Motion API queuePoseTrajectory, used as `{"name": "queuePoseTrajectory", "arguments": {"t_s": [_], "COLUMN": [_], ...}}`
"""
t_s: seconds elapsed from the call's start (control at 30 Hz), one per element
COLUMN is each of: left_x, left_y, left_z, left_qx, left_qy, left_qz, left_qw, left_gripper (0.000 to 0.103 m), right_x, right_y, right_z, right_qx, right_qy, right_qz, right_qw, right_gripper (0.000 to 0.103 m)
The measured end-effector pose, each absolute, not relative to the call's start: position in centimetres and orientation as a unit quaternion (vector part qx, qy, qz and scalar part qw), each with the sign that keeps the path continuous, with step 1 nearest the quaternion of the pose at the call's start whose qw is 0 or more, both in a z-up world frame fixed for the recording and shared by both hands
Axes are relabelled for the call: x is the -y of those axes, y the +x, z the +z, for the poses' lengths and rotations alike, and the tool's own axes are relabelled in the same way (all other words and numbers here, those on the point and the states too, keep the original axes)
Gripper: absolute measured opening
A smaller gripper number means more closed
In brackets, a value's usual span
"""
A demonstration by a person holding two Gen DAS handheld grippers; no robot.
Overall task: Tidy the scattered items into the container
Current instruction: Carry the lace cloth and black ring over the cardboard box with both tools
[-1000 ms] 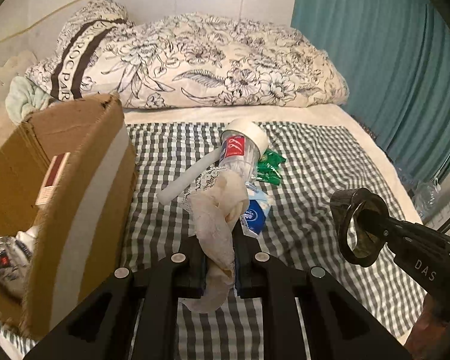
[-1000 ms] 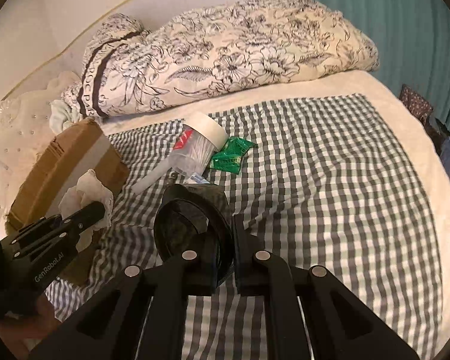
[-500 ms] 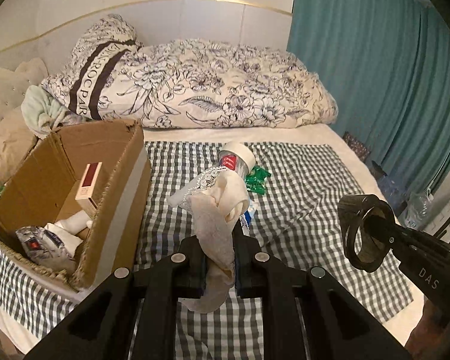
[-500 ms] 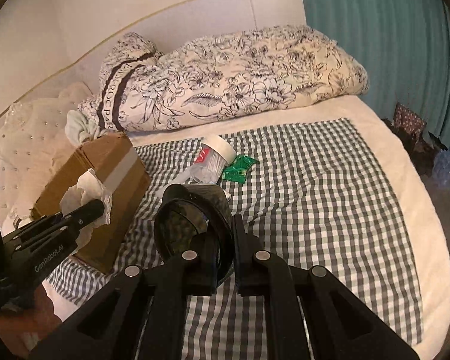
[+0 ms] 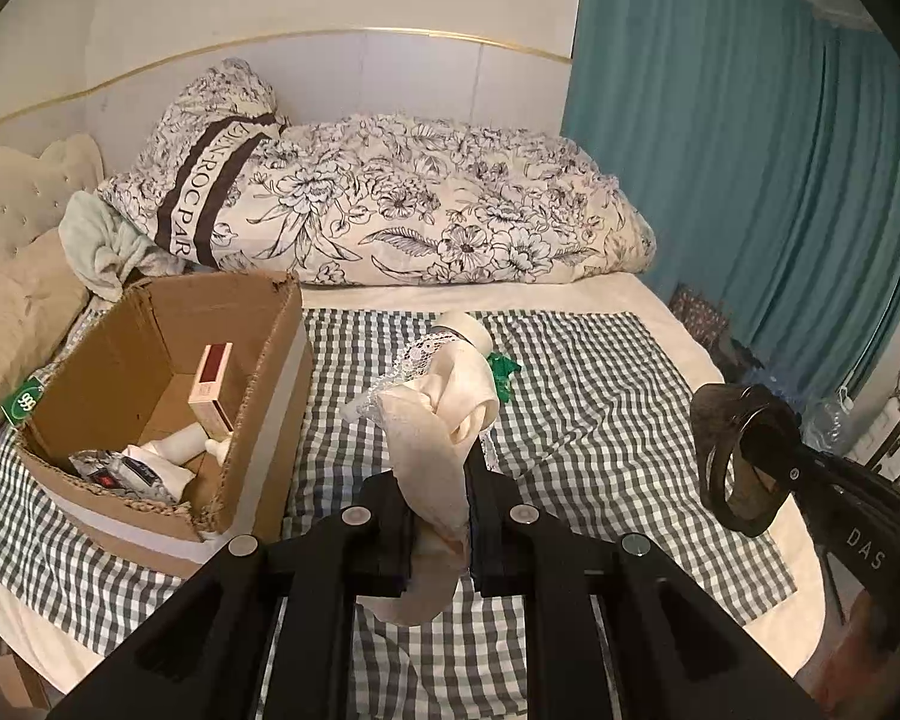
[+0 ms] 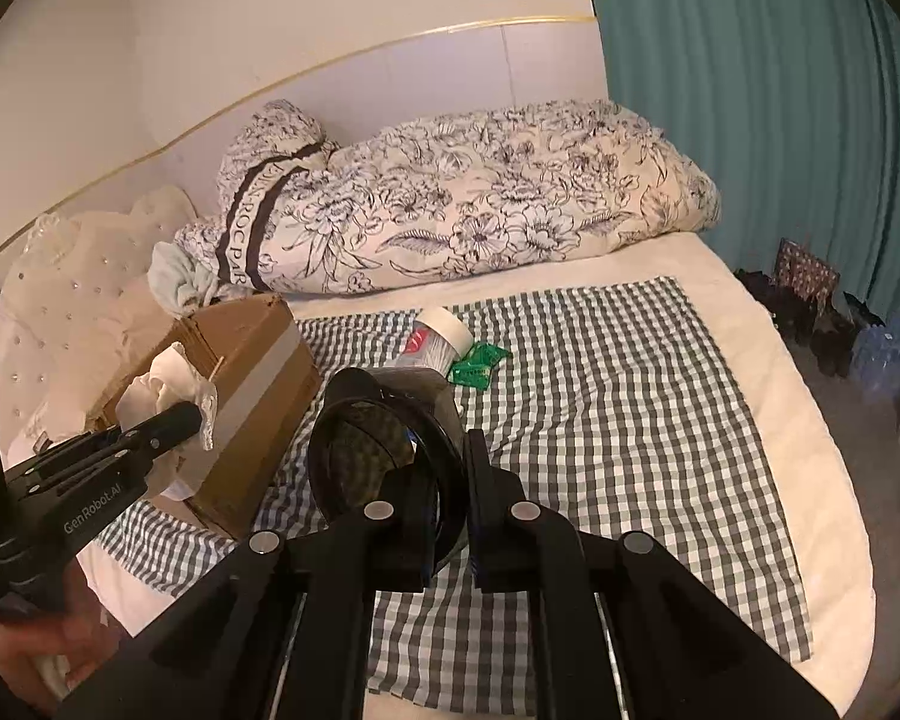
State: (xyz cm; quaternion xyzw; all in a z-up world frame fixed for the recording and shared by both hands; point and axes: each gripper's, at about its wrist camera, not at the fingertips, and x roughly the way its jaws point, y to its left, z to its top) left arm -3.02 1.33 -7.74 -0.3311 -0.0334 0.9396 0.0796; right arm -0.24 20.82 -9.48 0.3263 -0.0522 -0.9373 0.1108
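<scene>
The cream lace cloth [image 5: 444, 420] hangs clamped in the left tongs [image 5: 441, 516], its long axis running up out of the jaws with a tail drooping below. The cardboard box [image 5: 270, 372], open-topped near the bed's left edge, lies just left of and below it, so the left hand is the nearer carrier. The right tongs [image 6: 450, 480] are pinched on a dark ring-shaped item [image 6: 384, 456], farther right over the checked cloth [image 6: 630, 396]. A white-capped jar [image 6: 435, 339] and green packet [image 6: 477, 363] lie mid-bed.
</scene>
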Motion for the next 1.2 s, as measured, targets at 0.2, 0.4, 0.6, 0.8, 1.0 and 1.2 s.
{"name": "queuePoseTrajectory", "arguments": {"t_s": [0.2, 0.4, 0.6, 0.8, 1.0, 1.2], "left_x": [-0.6, 0.7, 2.4, 4.7, 7.5, 10.7], "left_y": [-2.2, -1.8, -1.7, -1.8, -2.3, -2.6], "left_z": [-6.8, -5.9, -5.5, -5.0, -4.3, -3.8], "left_qx": [0.034, 0.037, 0.040, 0.045, 0.045, 0.042], "left_qy": [-0.324, -0.319, -0.316, -0.313, -0.307, -0.304], "left_qz": [0.942, 0.944, 0.946, 0.947, 0.950, 0.952], "left_qw": [0.077, 0.078, 0.068, 0.051, 0.027, -0.004], "left_gripper": [0.013, 0.013, 0.013, 0.013, 0.013, 0.013], "right_x": [-20.4, -19.5, -18.2, -15.9, -12.5, -9.6], "right_y": [0.7, 1.2, 1.5, 0.9, -0.1, -1.0], "right_z": [-8.6, -7.6, -6.7, -6.3, -5.7, -5.5], "right_qx": [0.049, 0.041, 0.034, 0.020, 0.008, 0.006], "right_qy": [0.317, 0.307, 0.299, 0.296, 0.292, 0.293], "right_qz": [-0.940, -0.944, -0.946, -0.945, -0.942, -0.935], "right_qw": [0.113, 0.115, 0.122, 0.136, 0.165, 0.197], "right_gripper": [0.008, 0.008, 0.008, 0.008, 0.008, 0.008]}}
